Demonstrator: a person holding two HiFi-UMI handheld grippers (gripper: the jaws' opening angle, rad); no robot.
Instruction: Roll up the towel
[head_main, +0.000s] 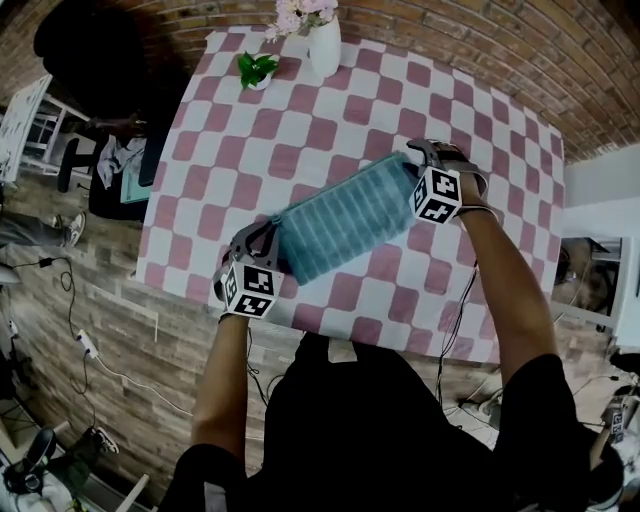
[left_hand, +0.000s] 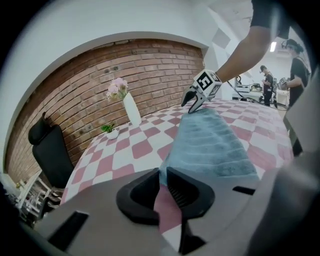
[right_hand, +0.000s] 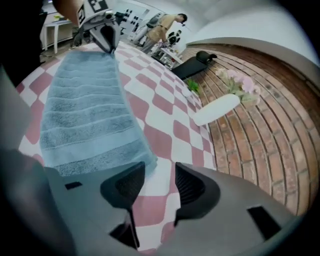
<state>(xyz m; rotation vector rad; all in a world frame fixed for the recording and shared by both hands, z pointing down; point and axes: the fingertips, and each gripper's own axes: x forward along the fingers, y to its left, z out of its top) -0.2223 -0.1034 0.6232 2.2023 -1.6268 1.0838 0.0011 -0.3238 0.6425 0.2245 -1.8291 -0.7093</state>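
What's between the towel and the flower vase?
Nothing but bare checkered tablecloth between the blue towel and the white vase; the head view shows it.
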